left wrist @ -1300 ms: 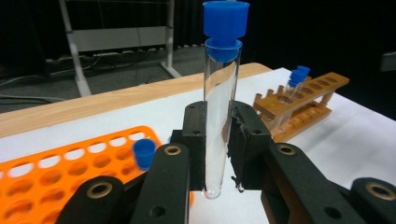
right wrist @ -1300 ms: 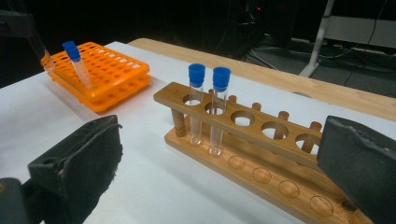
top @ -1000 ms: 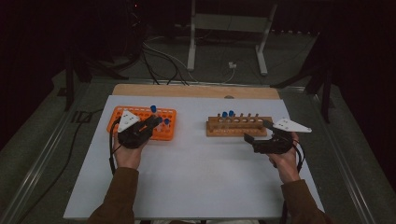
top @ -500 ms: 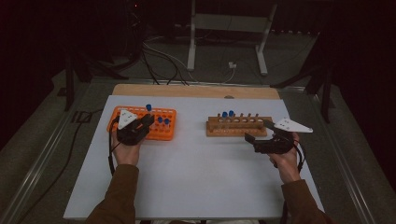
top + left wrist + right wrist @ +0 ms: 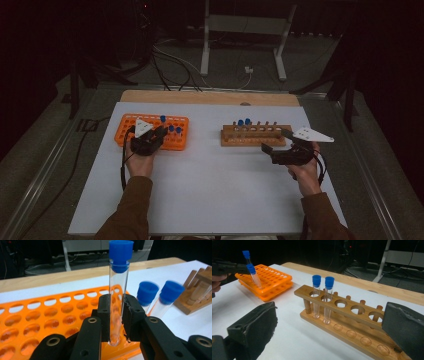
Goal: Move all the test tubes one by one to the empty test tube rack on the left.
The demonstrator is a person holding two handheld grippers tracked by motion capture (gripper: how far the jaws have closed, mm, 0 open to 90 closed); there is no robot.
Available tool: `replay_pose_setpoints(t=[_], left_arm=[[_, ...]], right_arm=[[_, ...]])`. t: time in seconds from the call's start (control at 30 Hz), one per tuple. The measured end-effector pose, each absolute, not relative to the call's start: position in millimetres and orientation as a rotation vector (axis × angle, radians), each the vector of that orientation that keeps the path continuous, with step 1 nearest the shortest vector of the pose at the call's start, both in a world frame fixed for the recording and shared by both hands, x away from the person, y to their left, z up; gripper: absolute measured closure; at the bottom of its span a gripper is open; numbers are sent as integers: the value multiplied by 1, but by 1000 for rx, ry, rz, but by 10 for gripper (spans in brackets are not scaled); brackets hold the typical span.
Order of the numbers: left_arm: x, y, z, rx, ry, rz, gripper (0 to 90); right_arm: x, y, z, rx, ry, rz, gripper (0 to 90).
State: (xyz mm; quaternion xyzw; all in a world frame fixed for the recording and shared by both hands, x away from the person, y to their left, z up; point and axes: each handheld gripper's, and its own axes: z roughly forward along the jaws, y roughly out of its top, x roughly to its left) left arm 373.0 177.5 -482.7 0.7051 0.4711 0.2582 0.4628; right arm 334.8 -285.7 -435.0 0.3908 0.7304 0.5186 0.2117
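— Gripping a blue-capped test tube, are we? That's how our left tongs look from their own camera.

— Yes. Both pads are clenched on the glass partway down, with the tube upright between them, its round bottom showing below the pads and its blue cap well above them.

— Where does that put the tube on the table?

— Over the orange tube rack, which sits at the left on the white table. In the high view our left tongs are at the near edge of that rack. Whether the tube's bottom sits in a hole or just above one, we cannot tell.

— What else is in that rack?

— Two more capped tubes stand just beside the held one, leaning a little.

— And our right tongs?

— Released. Their two black pads stand wide apart with nothing between them. In the high view our right tongs are at the right near end of the wooden test tube rack, close to it but apart from it.

— What does the wooden rack hold?

— Two blue-capped tubes, upright side by side in the holes at one end; the remaining large holes are open. Across the table, the right gripper view also catches the left tongs with their tube above the orange rack.
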Motion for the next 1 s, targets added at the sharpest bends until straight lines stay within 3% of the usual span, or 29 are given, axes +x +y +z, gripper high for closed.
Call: replay_pose_setpoints(t=[1.0], left_arm=[[371, 176, -502, 1828, 1163, 616, 779]], right_arm=[[335, -283, -438, 1084, 2046, 1437, 0]])
